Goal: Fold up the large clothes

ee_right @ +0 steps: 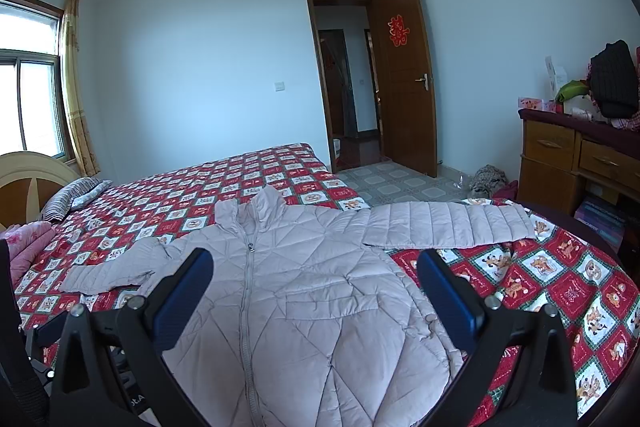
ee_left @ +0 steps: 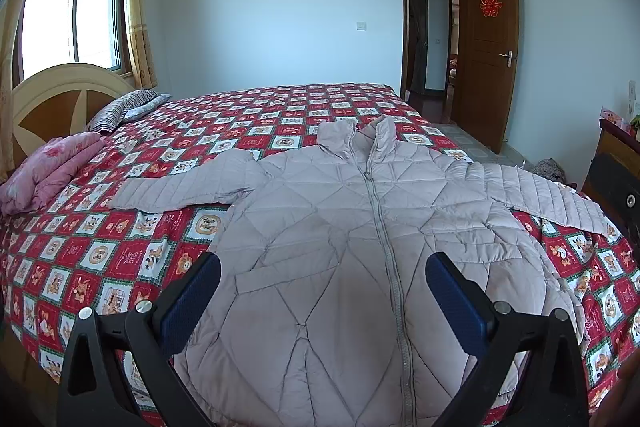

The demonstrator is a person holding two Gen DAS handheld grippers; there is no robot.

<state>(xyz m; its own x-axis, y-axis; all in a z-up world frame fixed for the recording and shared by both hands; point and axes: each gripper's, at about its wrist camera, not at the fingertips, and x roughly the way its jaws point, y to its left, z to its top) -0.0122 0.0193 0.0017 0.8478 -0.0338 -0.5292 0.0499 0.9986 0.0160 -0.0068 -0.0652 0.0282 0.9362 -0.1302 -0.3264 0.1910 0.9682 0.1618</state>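
The left gripper (ee_left: 322, 301) and right gripper (ee_right: 314, 295) hover with fingers spread apart, holding nothing, above the hem of a quilted puffer jacket (ee_left: 340, 227). It lies zipped and flat on the checked bedspread (ee_left: 100, 251), sleeves outstretched; no fold looks started, so all folding remains.

Both wrist cameras look from the bed's near edge, low over the jacket (ee_left: 340, 227) hem, toward the far wall and door (ee_right: 404, 79) (right view sits further right); they share jacket, bedspread (ee_left: 120, 247), doorway.
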